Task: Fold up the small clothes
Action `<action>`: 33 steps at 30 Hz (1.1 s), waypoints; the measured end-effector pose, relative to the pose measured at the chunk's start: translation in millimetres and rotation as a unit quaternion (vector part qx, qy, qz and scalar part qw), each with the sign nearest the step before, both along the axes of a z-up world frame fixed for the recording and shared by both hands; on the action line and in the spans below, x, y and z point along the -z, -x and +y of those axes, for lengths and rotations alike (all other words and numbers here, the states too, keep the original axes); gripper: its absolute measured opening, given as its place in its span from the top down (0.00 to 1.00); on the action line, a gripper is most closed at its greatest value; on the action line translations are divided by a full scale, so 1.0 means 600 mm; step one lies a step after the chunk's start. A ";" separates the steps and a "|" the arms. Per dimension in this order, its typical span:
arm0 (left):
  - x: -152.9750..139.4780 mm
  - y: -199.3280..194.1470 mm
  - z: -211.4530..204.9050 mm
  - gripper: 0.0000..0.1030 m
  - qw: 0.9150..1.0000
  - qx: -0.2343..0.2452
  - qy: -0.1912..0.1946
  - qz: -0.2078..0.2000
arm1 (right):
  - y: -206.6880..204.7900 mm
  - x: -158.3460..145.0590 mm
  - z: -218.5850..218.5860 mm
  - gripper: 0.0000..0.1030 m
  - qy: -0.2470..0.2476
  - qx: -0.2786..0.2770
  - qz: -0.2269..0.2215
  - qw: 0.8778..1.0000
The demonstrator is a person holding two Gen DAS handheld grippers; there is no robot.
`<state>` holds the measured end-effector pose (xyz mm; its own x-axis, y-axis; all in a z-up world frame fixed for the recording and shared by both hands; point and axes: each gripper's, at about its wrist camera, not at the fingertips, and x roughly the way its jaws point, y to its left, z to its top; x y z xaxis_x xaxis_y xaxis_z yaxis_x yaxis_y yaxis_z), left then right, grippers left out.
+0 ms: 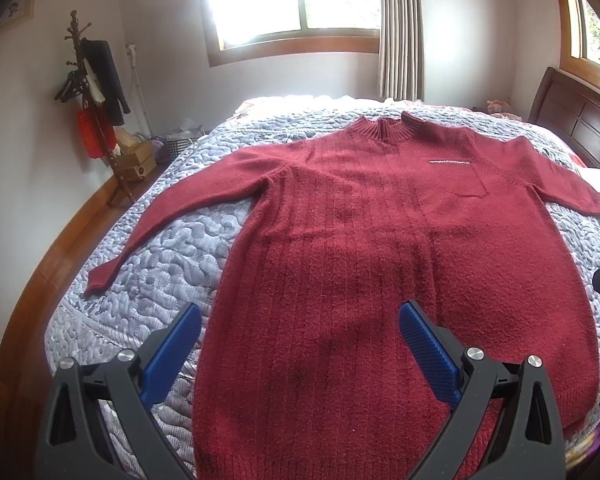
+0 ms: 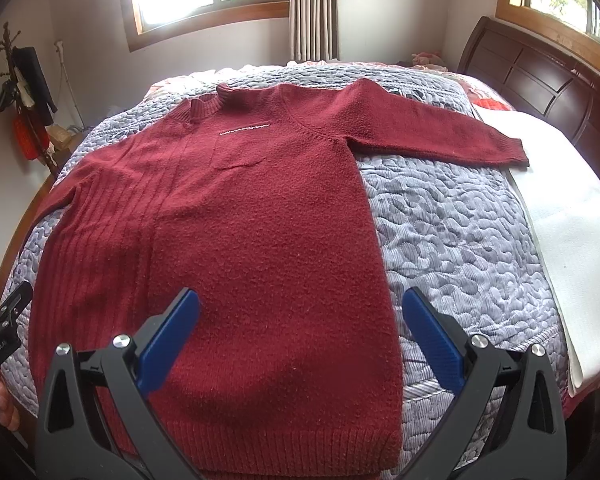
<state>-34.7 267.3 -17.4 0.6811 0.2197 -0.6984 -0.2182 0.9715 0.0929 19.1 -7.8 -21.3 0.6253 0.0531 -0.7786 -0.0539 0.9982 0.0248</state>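
Red sweater (image 1: 372, 248) lies flat, sleeves spread, on the bed (image 1: 168, 264); left gripper (image 1: 300, 344) and right gripper (image 2: 300, 332) both hover apart, empty.

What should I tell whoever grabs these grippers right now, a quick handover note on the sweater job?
Left gripper: open, empty, above the hem end of the red sweater.
Right gripper: open, empty, over the sweater's right edge.
Sweater lies flat, front up, on the quilted bedspread, collar far, both sleeves spread out.
Done: laid out only. Left: every fold, probably sleeves first.
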 end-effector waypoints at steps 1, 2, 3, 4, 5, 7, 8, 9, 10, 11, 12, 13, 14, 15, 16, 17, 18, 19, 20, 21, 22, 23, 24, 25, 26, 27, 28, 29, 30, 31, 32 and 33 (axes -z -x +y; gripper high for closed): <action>0.001 0.000 0.001 0.04 1.000 0.000 0.000 0.001 | -0.001 0.000 0.000 0.03 0.000 0.001 0.000 1.000; 0.001 -0.001 0.001 0.04 1.000 0.000 0.001 0.001 | -0.002 0.000 0.000 0.03 0.000 0.001 0.001 1.000; 0.002 -0.001 0.002 0.04 1.000 -0.001 0.001 0.001 | -0.004 0.001 0.000 0.03 -0.001 0.001 0.001 1.000; 0.003 -0.001 0.002 0.04 1.000 -0.002 0.001 0.001 | -0.006 0.002 -0.001 0.03 -0.002 0.001 0.001 1.000; 0.004 -0.003 0.002 0.04 1.000 -0.003 0.001 0.002 | -0.007 0.002 -0.003 0.03 -0.005 0.003 -0.001 1.000; 0.008 -0.008 0.001 0.04 1.000 -0.004 0.002 0.004 | -0.009 0.001 -0.015 0.03 -0.020 0.010 -0.011 1.000; 0.010 -0.014 0.000 0.04 1.000 -0.003 0.003 0.006 | -0.015 0.002 -0.025 0.03 -0.028 0.016 -0.010 0.999; 0.012 -0.019 -0.002 0.04 1.000 -0.002 0.005 0.009 | -0.023 0.004 -0.035 0.03 -0.035 0.016 -0.004 0.999; 0.012 -0.025 -0.005 0.04 1.000 0.000 0.006 0.010 | -0.034 0.006 -0.047 0.03 -0.042 0.015 0.004 0.999; 0.011 -0.037 -0.012 0.04 1.000 0.002 0.006 0.011 | -0.051 0.008 -0.066 0.03 -0.047 0.019 0.016 0.999; 0.009 -0.045 -0.017 0.04 1.000 0.004 0.005 0.010 | -0.064 0.008 -0.082 0.03 -0.049 0.025 0.021 0.998; 0.006 -0.056 -0.024 0.04 1.000 0.006 0.006 0.008 | -0.081 0.007 -0.102 0.03 -0.048 0.034 0.024 0.998; 0.001 -0.070 -0.034 0.04 1.000 0.008 0.005 0.003 | -0.102 0.005 -0.127 0.03 -0.042 0.045 0.028 0.998; -0.005 -0.087 -0.046 0.04 1.000 0.011 0.006 0.000 | -0.121 0.004 -0.147 0.03 -0.039 0.051 0.030 0.997; -0.009 -0.100 -0.056 0.04 1.000 0.015 0.009 -0.002 | -0.146 0.003 -0.173 0.03 -0.040 0.054 0.033 0.997; -0.016 -0.120 -0.073 0.04 1.000 0.021 0.013 -0.008 | -0.169 0.004 -0.198 0.03 -0.042 0.057 0.039 0.997; -0.021 -0.140 -0.089 0.04 1.000 0.024 0.013 -0.008 | -0.189 0.004 -0.220 0.03 -0.047 0.061 0.043 0.996; -0.024 -0.156 -0.103 0.04 0.999 0.028 0.015 -0.006 | -0.212 0.005 -0.247 0.03 -0.053 0.062 0.048 0.996; -0.028 -0.178 -0.123 0.04 0.999 0.038 0.025 -0.005 | -0.230 0.006 -0.267 0.03 -0.056 0.063 0.053 0.995; -0.031 -0.199 -0.143 0.04 0.999 0.043 0.031 -0.004 | -0.254 0.007 -0.293 0.03 -0.060 0.065 0.058 0.994; -0.033 -0.215 -0.159 0.04 0.998 0.045 0.032 -0.003 | -0.277 0.008 -0.317 0.03 -0.065 0.066 0.065 0.994; -0.036 -0.240 -0.183 0.04 0.998 0.049 0.034 -0.001 | -0.295 0.009 -0.337 0.03 -0.068 0.068 0.069 0.993; -0.037 -0.257 -0.202 0.04 0.998 0.052 0.036 -0.001 | -0.316 0.010 -0.360 0.03 -0.068 0.069 0.074 0.993; -0.037 -0.274 -0.221 0.04 0.998 0.053 0.036 -0.002 | -0.335 0.010 -0.381 0.03 -0.065 0.066 0.078 0.993; -0.037 -0.298 -0.249 0.04 0.998 0.055 0.038 0.001 | -0.351 0.010 -0.398 0.03 -0.059 0.068 0.080 0.993; -0.036 -0.314 -0.268 0.04 0.997 0.059 0.042 0.003 | -0.369 0.009 -0.423 0.03 -0.052 0.076 0.080 0.993; -0.034 -0.332 -0.291 0.04 0.997 0.062 0.043 0.006 | -0.384 0.011 -0.446 0.03 -0.051 0.081 0.083 0.992; -0.032 -0.351 -0.309 0.04 0.997 0.064 0.043 0.010 | -0.398 0.012 -0.469 0.03 -0.050 0.092 0.086 0.991; -0.028 -0.368 -0.329 0.04 0.996 0.069 0.046 0.016 | -0.413 0.014 -0.492 0.03 -0.048 0.102 0.089 0.990; -0.025 -0.382 -0.344 0.04 0.996 0.072 0.047 0.020 | -0.425 0.017 -0.511 0.03 -0.048 0.106 0.096 0.989; -0.021 -0.396 -0.361 0.04 0.996 0.074 0.049 0.024 | -0.435 0.022 -0.527 0.03 -0.047 0.107 0.102 0.988; -0.018 -0.406 -0.373 0.04 0.995 0.076 0.052 0.025 | -0.446 0.027 -0.548 0.03 -0.044 0.117 0.106 0.986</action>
<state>208.7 43.2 -6.6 0.6649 0.0422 -0.7457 -0.0662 0.9978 -0.0026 286.8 -336.9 -37.7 0.4519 -0.0007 -0.8920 0.1932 0.9763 0.0971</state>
